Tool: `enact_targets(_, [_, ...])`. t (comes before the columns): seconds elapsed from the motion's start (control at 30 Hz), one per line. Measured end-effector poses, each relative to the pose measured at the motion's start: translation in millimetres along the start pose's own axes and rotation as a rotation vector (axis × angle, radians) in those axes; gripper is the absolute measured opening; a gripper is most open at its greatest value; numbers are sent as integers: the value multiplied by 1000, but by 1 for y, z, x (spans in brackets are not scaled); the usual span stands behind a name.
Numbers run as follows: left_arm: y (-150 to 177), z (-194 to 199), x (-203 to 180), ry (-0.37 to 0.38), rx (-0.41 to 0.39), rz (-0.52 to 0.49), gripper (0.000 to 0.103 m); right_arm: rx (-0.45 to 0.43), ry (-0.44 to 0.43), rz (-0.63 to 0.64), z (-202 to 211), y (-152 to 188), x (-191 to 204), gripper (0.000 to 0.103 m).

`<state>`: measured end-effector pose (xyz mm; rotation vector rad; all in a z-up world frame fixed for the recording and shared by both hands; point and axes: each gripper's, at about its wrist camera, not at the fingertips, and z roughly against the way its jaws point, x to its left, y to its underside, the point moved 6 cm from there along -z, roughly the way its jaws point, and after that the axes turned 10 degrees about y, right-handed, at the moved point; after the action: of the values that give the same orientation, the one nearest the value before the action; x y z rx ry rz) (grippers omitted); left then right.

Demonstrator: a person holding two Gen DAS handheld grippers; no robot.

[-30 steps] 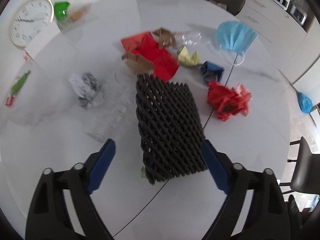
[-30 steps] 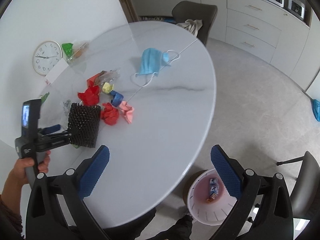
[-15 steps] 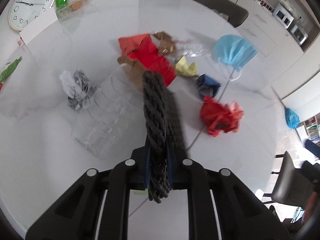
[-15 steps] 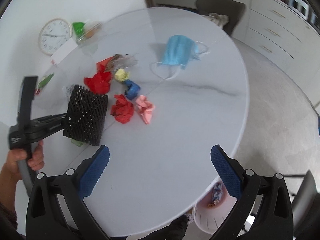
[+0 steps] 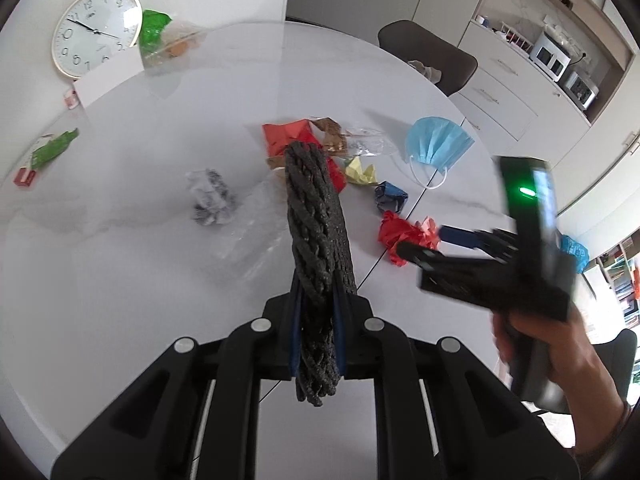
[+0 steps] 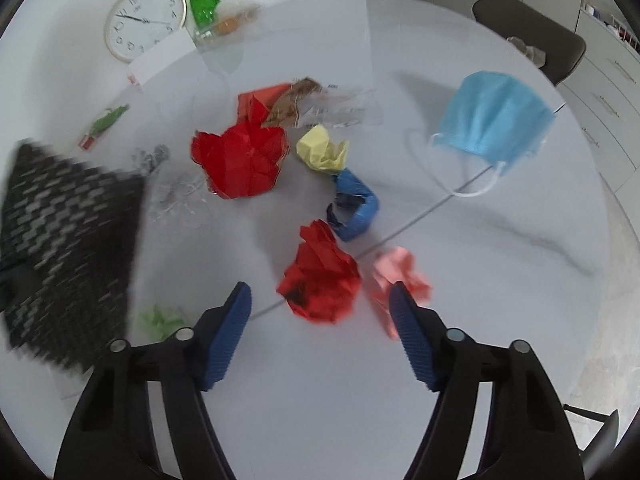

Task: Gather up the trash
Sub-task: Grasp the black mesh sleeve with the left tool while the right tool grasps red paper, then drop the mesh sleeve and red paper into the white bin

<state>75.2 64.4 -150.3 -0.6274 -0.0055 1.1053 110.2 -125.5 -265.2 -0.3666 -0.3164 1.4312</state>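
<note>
Wall clock (image 5: 97,32), far left: numerals legible, no brand readable. Red-and-green packet (image 5: 44,158) at the table (image 5: 120,280) edge; print too small to read. Left gripper (image 5: 318,320) clamped tight on the black foam mesh sleeve (image 5: 316,216), held edge-on above the table; in the right view it is a blurred slab cut off at frame left. Crumpled red paper (image 6: 320,280) lies between the widely spread fingers of the right gripper (image 6: 320,332), untouched; pink paper (image 6: 396,272) sits partly behind one fingertip. Blue face mask (image 6: 492,120), far right.
</note>
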Motion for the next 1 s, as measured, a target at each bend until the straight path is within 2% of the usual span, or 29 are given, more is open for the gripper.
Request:
enact_targets(0.07, [4,7,6,-20,-8,-4,13,19,11,-2,-13,-3,6,62])
enact_targets(0.1, [6,10,8,-26,-9,-6,13,28,20,-1,-18,-4,8,52])
enact_targets(0.13, [8,13,11,-34,-11,-5,13,39,31,-2,-22,-4,9,47])
enact_targets(0.27, [15,20,17,-32,-19,8,13,53,25,-34,-25,-4,7,39])
enact_targets(0.4, [17,26,7,-25,-28,-12,13,42,-34,-83,-1,-1,-2,39])
enact_targets(0.53, [19,28,-18,13,-28,-55,13,-12,-51,-118,46,14,-23,39])
enact_targets(0.7, [22,23,-63,67,-12,-123,13,-57,-18,-167,101,50,-61,39])
enact_targets(1.0, [40,-4,-156,140,54,-244,13,-80,89,-289,162,128,-134,39])
